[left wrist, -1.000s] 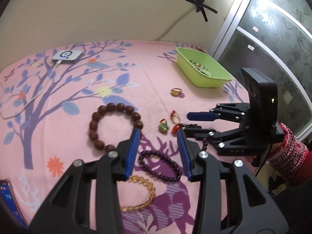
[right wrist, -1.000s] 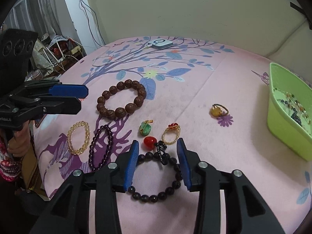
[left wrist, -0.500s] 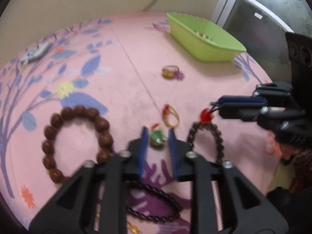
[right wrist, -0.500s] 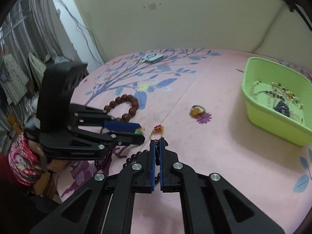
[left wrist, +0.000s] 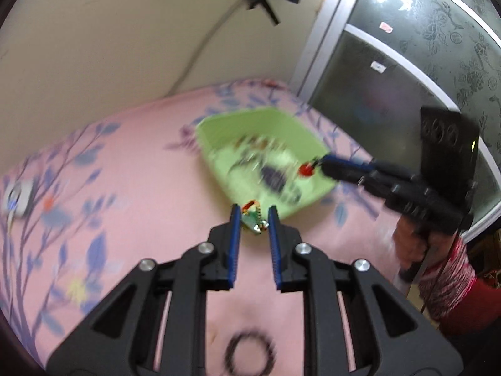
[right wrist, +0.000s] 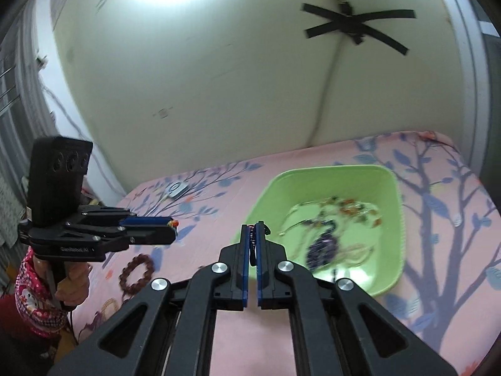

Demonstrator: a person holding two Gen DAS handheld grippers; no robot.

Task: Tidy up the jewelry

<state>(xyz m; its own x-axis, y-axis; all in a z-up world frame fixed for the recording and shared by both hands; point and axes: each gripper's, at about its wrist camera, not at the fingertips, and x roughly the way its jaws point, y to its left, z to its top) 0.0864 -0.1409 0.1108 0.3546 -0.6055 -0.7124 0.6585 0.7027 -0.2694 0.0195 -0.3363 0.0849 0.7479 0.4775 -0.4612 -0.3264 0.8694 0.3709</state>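
Jewelry is mid-air in both grips: the left hand-held gripper (left wrist: 254, 216) clamps a green pendant (left wrist: 252, 221) just short of the green basket (left wrist: 219, 131); the right hand-held gripper (right wrist: 253, 230), closed, pinches a dark beaded bracelet with a red bead (left wrist: 306, 169) (blurred, probably) over the basket; a brown bead bracelet (right wrist: 136, 273) lies on the pink floral bed (right wrist: 438, 250).

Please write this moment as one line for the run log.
left gripper: shut on green pendant | right gripper: shut on red-bead bracelet | both near green bin
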